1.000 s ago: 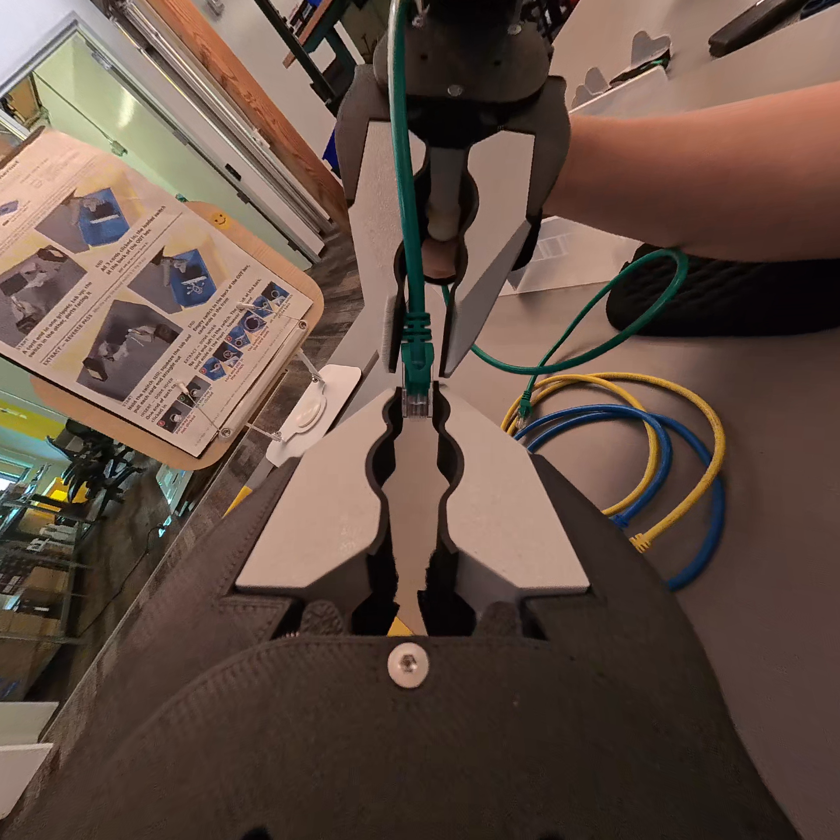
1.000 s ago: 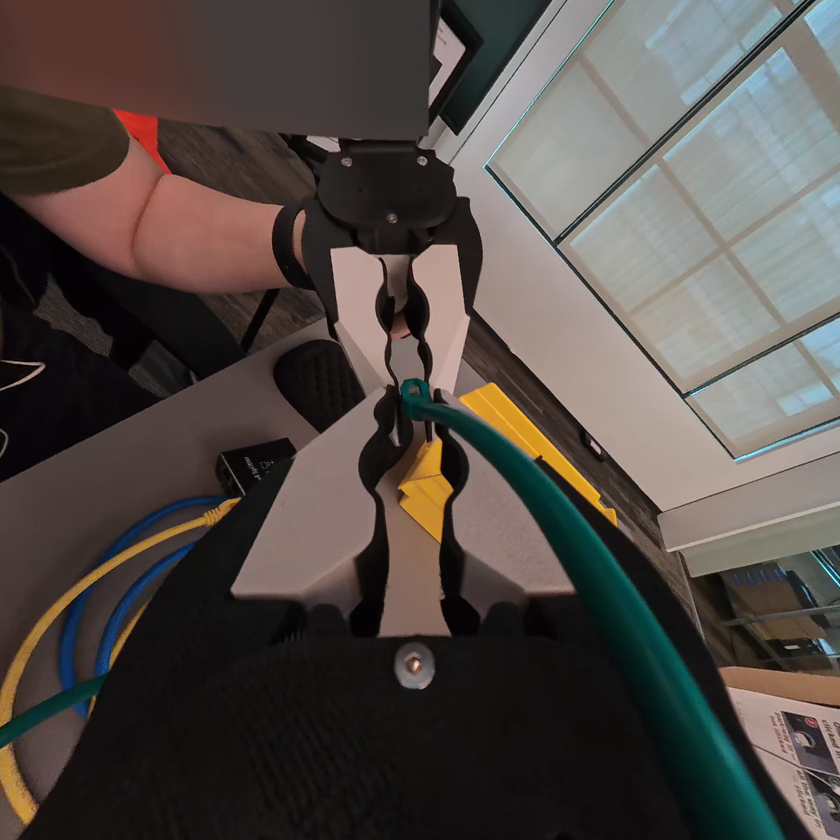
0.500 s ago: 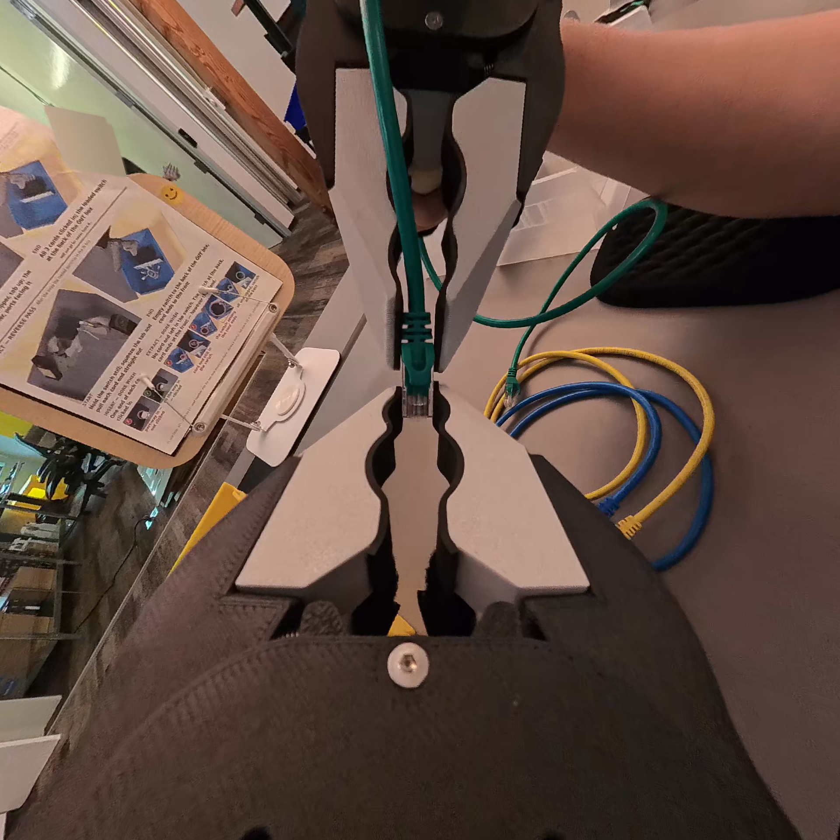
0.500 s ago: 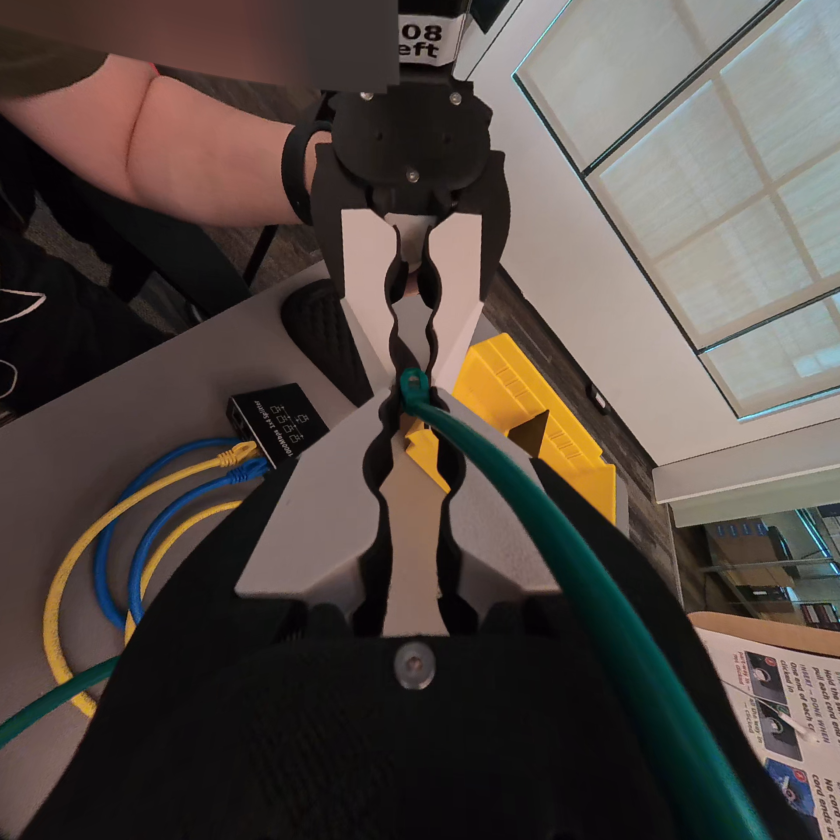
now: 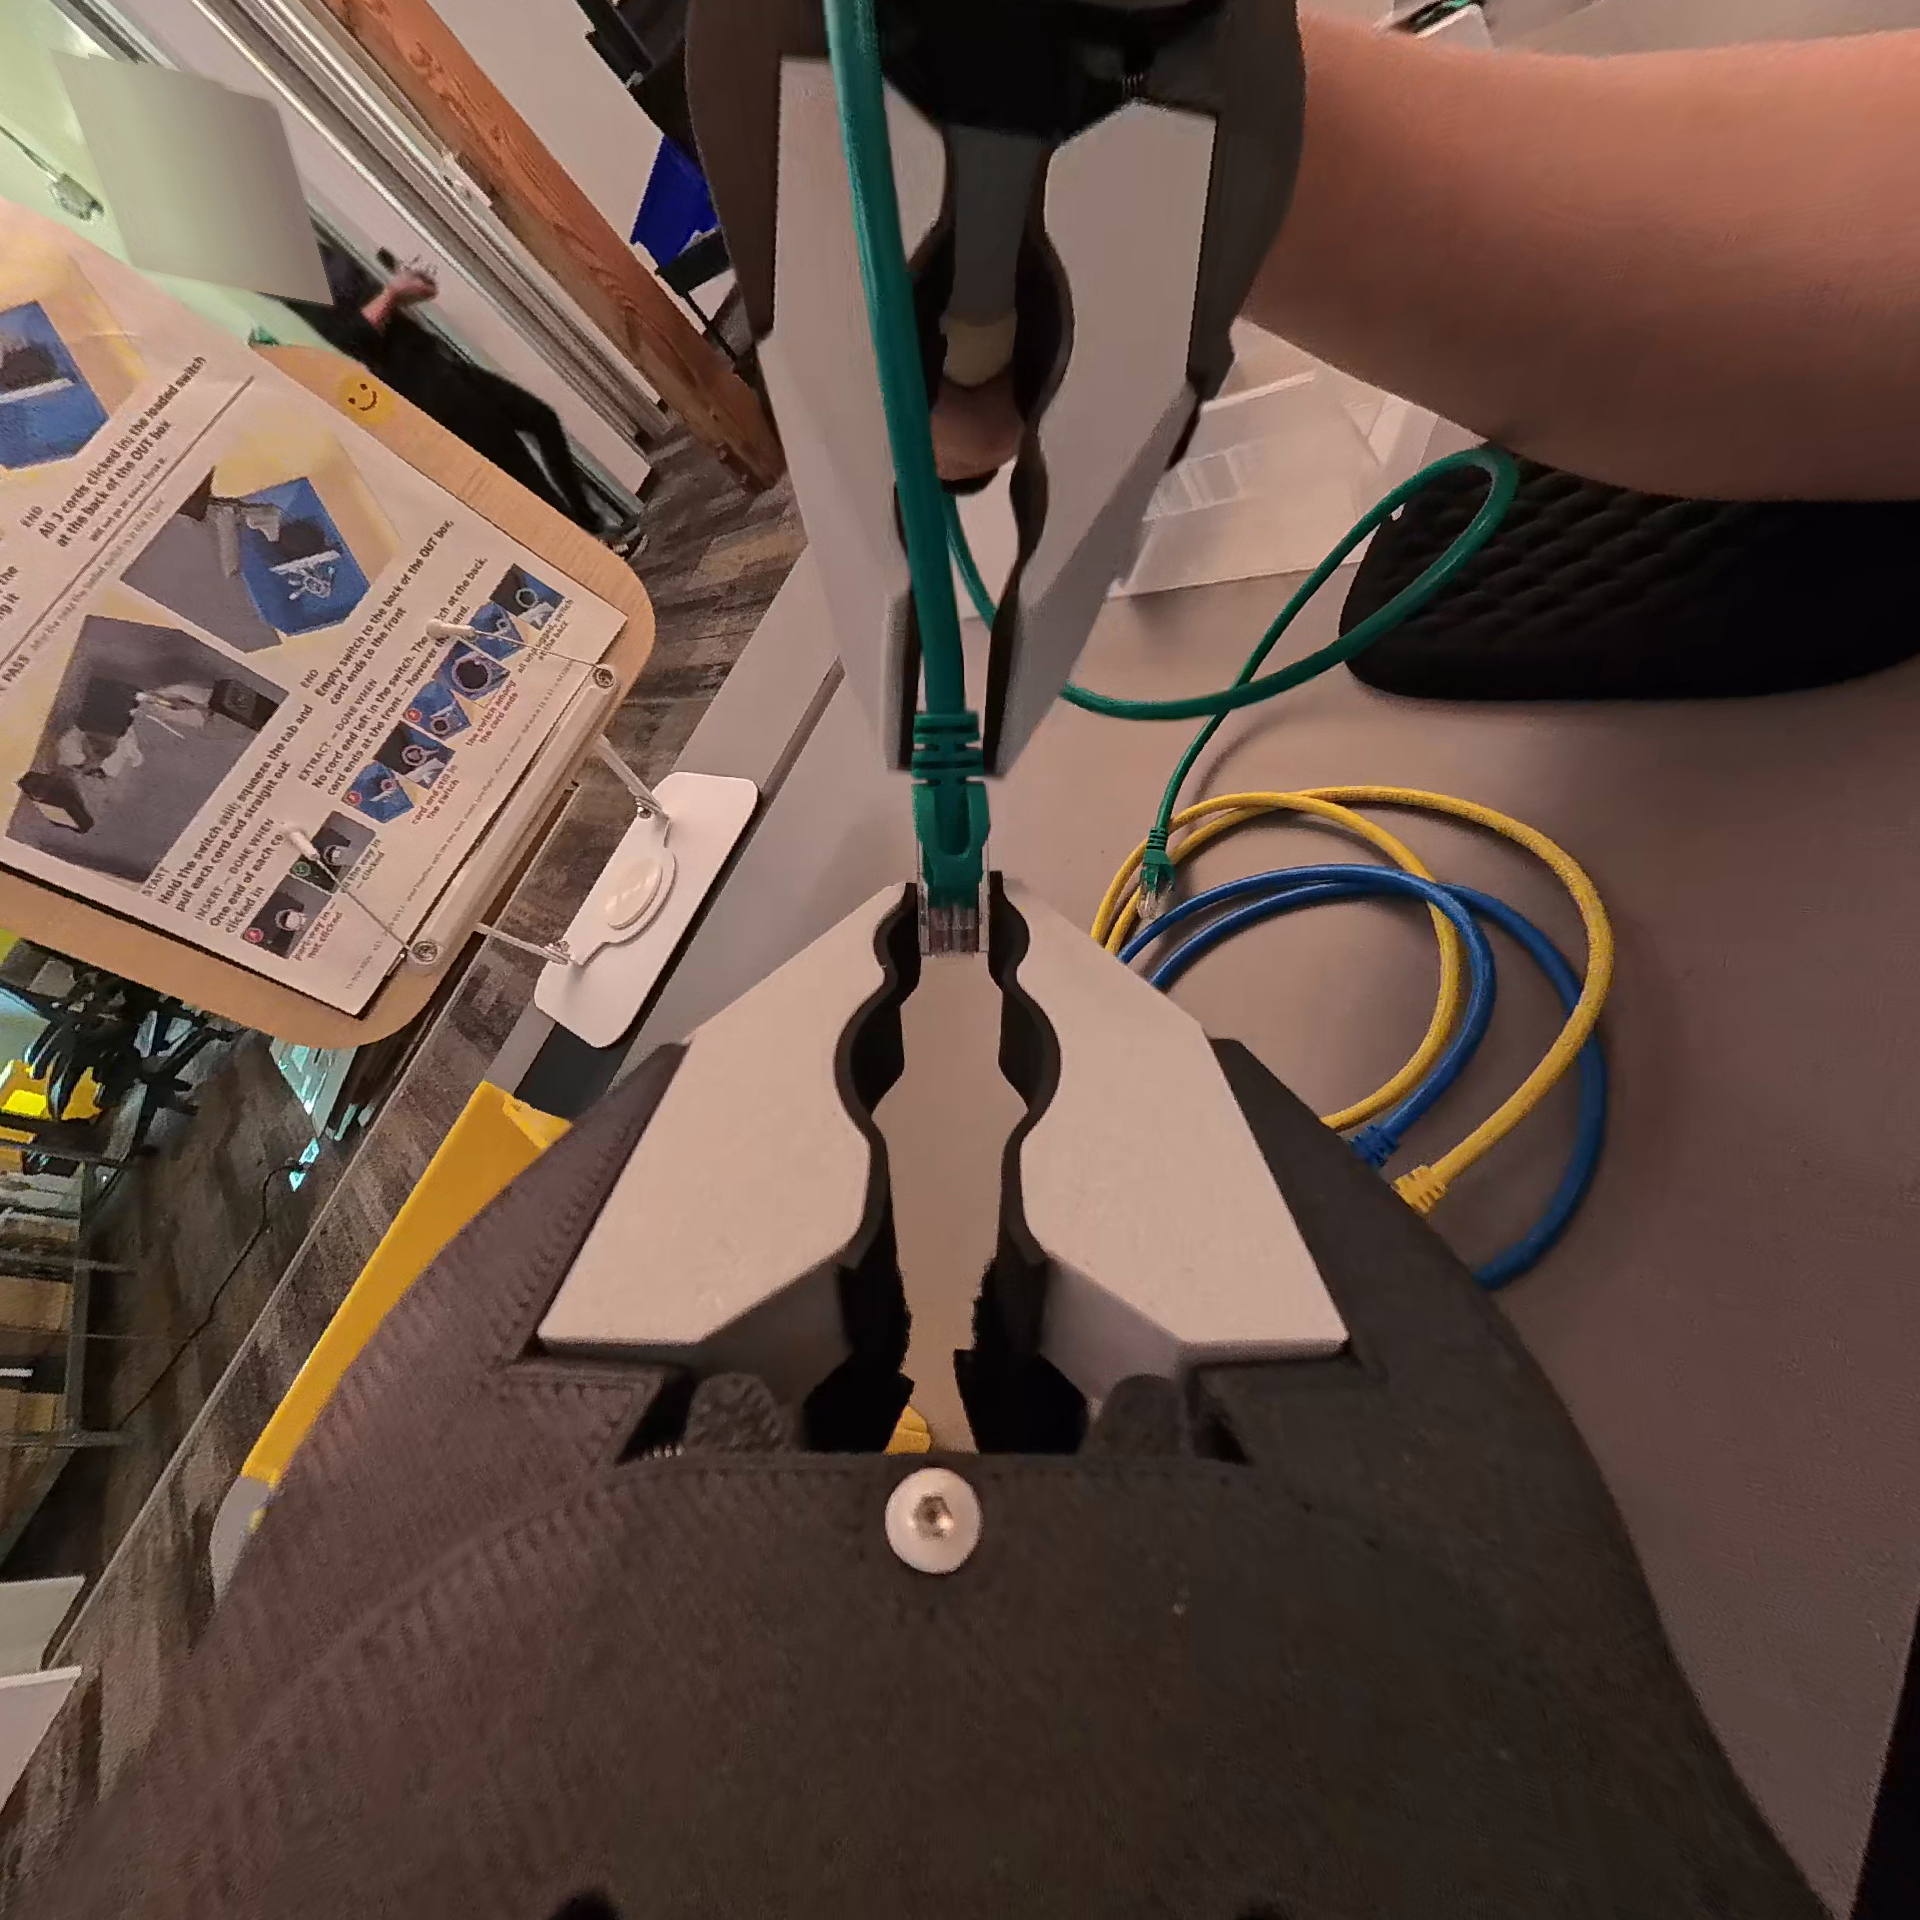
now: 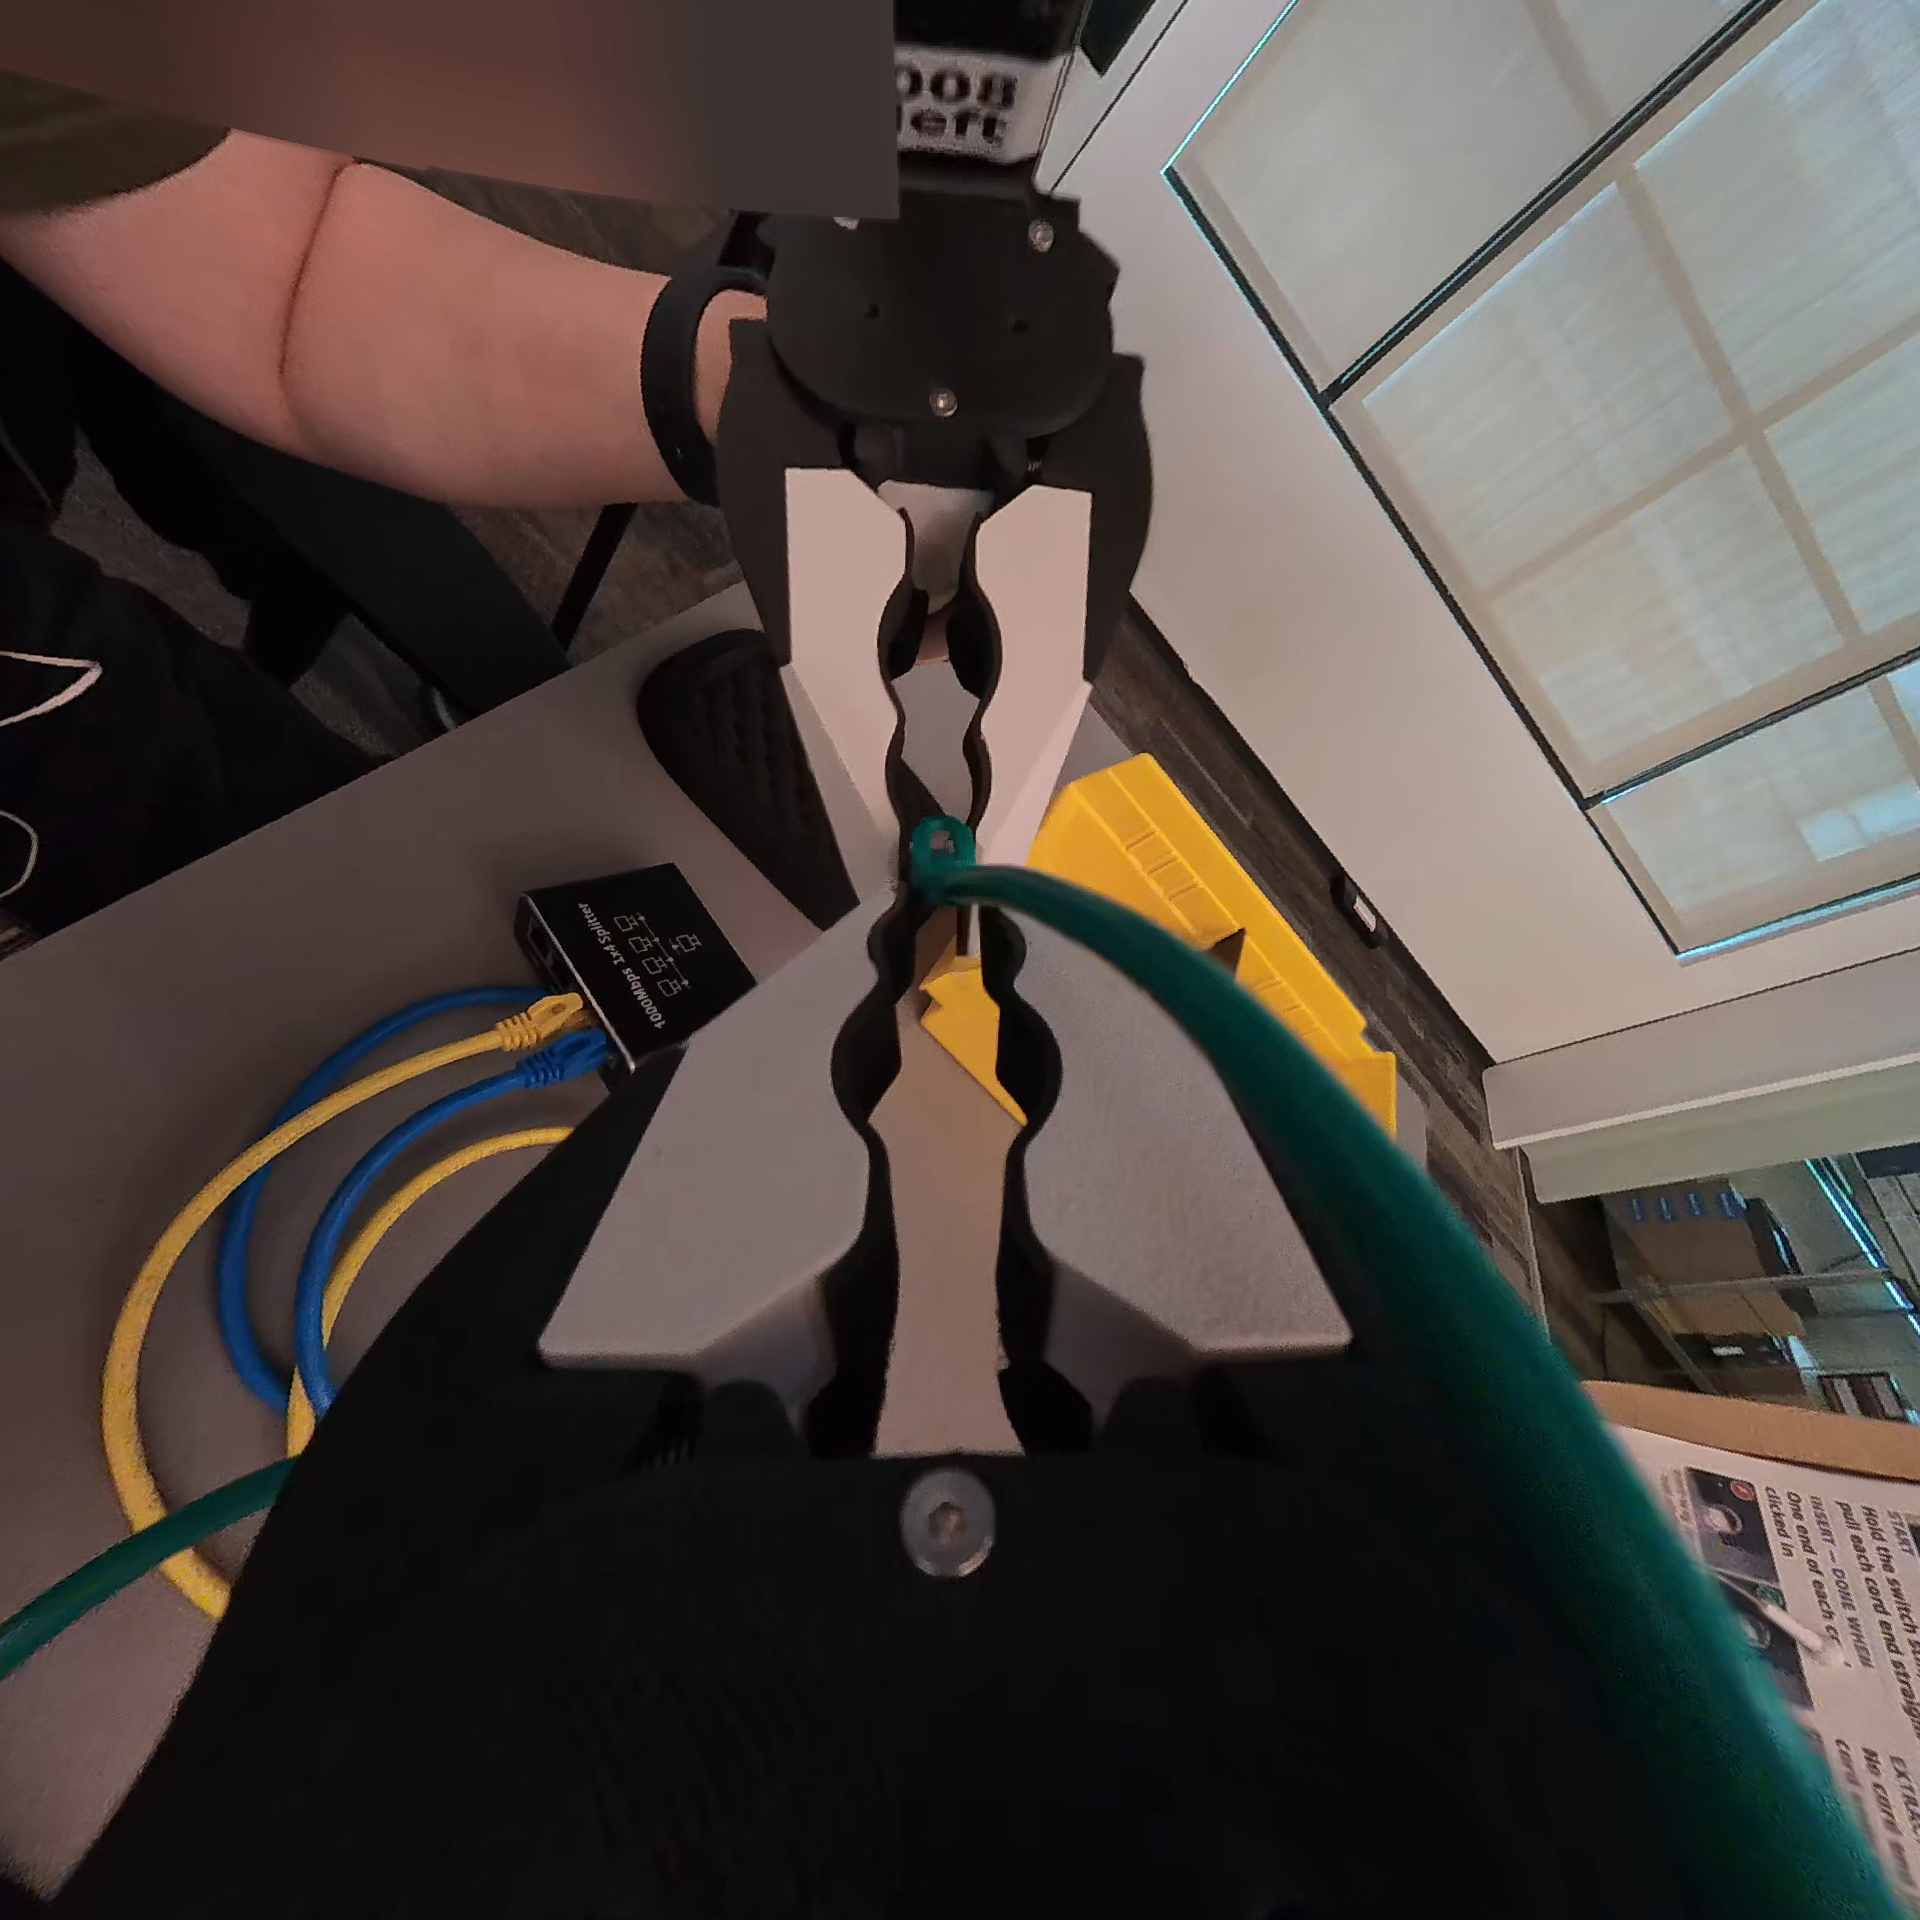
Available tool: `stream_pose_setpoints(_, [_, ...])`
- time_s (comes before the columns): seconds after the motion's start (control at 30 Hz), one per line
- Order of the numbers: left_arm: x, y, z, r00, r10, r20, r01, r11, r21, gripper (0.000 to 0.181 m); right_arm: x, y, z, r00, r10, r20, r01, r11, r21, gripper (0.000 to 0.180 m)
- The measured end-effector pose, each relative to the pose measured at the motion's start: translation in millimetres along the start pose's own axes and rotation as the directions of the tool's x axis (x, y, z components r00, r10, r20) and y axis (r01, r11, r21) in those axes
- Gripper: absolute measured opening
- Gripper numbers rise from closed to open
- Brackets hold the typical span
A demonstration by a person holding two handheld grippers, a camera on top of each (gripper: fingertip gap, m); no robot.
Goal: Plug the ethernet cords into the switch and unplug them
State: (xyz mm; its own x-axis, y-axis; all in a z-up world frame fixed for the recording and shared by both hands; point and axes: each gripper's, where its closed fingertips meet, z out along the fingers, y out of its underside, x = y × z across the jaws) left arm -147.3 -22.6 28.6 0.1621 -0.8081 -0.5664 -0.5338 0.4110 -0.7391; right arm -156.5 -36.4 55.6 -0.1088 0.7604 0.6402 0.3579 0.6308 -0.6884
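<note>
A green ethernet cord is held between my two grippers, which face each other tip to tip above the grey table. My left gripper is shut on its clear plug. My right gripper is shut on the green boot just behind the plug. In the right wrist view the cord runs back over my right gripper, with the left gripper opposite. The black switch lies on the table with a yellow cord and a blue cord at its ports.
Loops of yellow cord and blue cord lie on the table beside the green cord's free end. A black wrist rest, a yellow bin off the table edge, an instruction board and a forearm are near. Left and right tips are no more than a few centimetres apart.
Both grippers keep their hold on the green plug end. The pair has swung together, so the switch and the yellow bin show more fully in the right wrist view.
</note>
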Motion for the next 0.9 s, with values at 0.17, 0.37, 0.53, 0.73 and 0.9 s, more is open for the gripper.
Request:
stream_pose_setpoints(0.17, [1.3, 4.9, -1.5, 1.000, -0.003, 0.000, 0.003, 1.000, -0.013, 0.010, 5.4, -16.0, -12.2, 0.999, 0.030, -0.014, -0.028, 0.993, 0.113, 0.011])
stream_pose_setpoints(0.37, [1.9, 11.9, 0.2, 1.000, 0.011, 0.001, -0.011, 0.998, -0.057, 0.010, 1.9, -13.3, -5.6, 1.000, 0.028, 0.004, -0.029, 0.996, 0.089, 0.010])
stream_pose_setpoints(0.53, [3.1, 12.1, -0.4, 1.000, -0.015, -0.016, 0.014, 0.999, -0.045, 0.010, 1.4, -12.4, -3.9, 0.999, 0.036, 0.011, -0.037, 0.995, 0.091, 0.009])
stream_pose_setpoints(0.73, [3.3, 14.0, -0.8, 0.999, -0.025, -0.027, 0.023, 0.998, -0.055, 0.010, 0.3, -9.8, 1.8, 0.999, 0.044, 0.022, -0.046, 0.995, 0.088, 0.007])
stream_pose_setpoints(0.9, [2.4, 16.9, -1.9, 0.999, -0.028, -0.023, 0.026, 0.997, -0.072, 0.010, 1.3, -9.1, 6.1, 0.999, 0.044, 0.016, -0.046, 0.995, 0.094, 0.008])
